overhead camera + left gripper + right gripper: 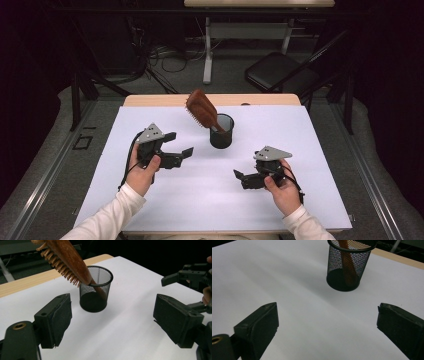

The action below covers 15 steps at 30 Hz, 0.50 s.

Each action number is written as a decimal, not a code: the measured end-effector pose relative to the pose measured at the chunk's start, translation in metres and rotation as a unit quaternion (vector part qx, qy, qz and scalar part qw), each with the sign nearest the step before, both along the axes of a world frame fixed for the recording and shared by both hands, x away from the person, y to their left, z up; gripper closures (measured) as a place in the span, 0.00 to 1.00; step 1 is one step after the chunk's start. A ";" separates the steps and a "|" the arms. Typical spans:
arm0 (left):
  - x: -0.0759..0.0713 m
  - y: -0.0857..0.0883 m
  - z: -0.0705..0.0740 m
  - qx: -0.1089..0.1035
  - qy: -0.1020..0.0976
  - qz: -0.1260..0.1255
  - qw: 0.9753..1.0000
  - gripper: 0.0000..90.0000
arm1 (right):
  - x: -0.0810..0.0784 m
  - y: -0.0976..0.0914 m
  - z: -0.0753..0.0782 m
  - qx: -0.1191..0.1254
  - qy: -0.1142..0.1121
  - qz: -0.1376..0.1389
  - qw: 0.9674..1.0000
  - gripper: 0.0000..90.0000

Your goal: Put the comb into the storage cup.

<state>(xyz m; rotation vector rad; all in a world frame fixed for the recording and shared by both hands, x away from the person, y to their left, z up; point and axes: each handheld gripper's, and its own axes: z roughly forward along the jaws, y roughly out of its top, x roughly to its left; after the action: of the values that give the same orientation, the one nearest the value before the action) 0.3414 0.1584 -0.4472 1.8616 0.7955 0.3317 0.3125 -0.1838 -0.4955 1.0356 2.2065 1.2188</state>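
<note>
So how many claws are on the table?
2. The left claw is held just left of the cup, open and empty. The right claw is nearer the person, right of the cup, also open. A brush leans in the cup.

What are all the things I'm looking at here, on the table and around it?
Wooden hairbrush: one, brown, handle down in the cup, head leaning out to the left.
Black wire-mesh cup: one, upright near the middle of the sheet.
White sheet: one, covering the table.
Wooden table: one, pale edge showing at the far side.
Black folding chair: one, on the floor behind the table.
Left gripper: one, black, jaws open and bare, left of the cup.
Right gripper: one, black, jaws open and bare, right of the cup.
Hands: two, white sleeves, one on each gripper.
</note>
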 end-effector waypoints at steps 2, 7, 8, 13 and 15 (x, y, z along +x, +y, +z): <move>-0.003 0.003 -0.002 0.000 0.001 0.001 1.000 0.17 | -0.001 -0.002 0.000 0.001 0.000 -0.001 1.000 0.04; -0.008 0.011 -0.007 -0.004 0.002 0.006 1.000 0.17 | -0.003 -0.007 -0.002 0.003 0.002 -0.007 1.000 0.04; -0.009 0.012 -0.008 -0.005 0.004 0.006 1.000 0.17 | -0.003 -0.008 -0.002 0.003 0.002 -0.008 1.000 0.04; -0.013 0.016 -0.013 -0.008 0.009 0.012 1.000 0.17 | -0.005 -0.012 -0.003 0.006 0.004 -0.012 1.000 0.04; -0.015 0.018 -0.015 -0.011 0.009 0.013 1.000 0.17 | -0.006 -0.013 -0.003 0.008 0.003 -0.013 1.000 0.04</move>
<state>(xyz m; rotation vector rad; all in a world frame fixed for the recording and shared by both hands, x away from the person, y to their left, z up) 0.3268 0.1768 -0.4626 1.8367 0.8333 0.3221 0.3070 -0.1970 -0.4988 1.0725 2.1848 1.2242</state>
